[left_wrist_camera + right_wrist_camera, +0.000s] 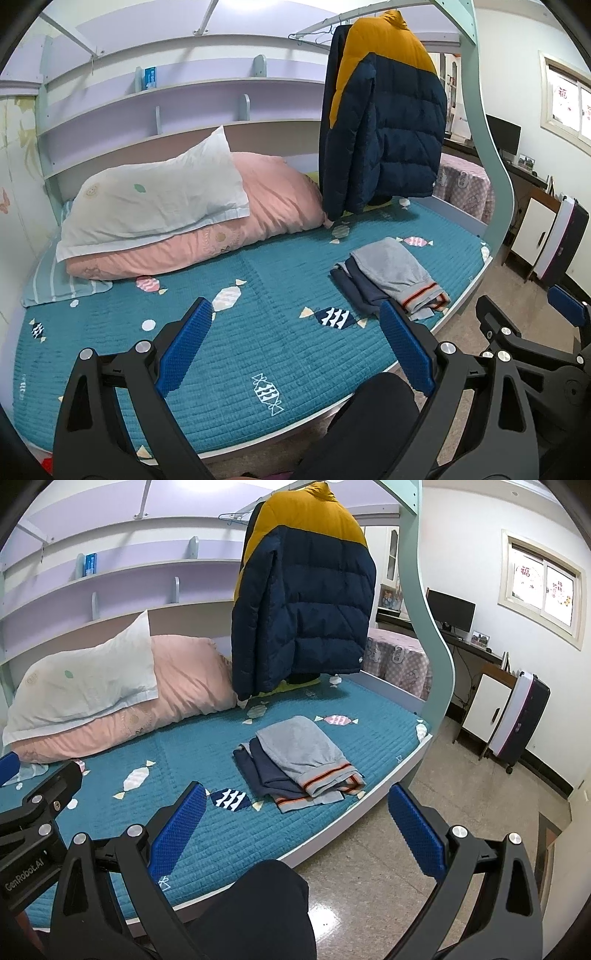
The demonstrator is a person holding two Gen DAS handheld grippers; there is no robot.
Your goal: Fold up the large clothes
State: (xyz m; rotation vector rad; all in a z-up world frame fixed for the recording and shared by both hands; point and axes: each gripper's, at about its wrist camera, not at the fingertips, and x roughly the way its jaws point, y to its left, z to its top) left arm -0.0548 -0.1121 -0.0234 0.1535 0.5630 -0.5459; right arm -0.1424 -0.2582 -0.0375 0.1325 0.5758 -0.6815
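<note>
Nearest me, my left gripper (295, 343) and right gripper (301, 825) both hang spread wide with nothing between the blue pads, over the near edge of the bed (258, 295). Beyond them a small stack of folded clothes (295, 760) lies on the teal quilt near the bed's right edge. Farthest back, the navy-and-yellow puffer jacket (306, 602) hangs from a rail above the mattress.

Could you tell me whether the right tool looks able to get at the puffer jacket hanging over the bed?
Probably yes. The right tool is open and empty, and only folded clothes lie low on the bed beneath the path to the puffer jacket.
</note>
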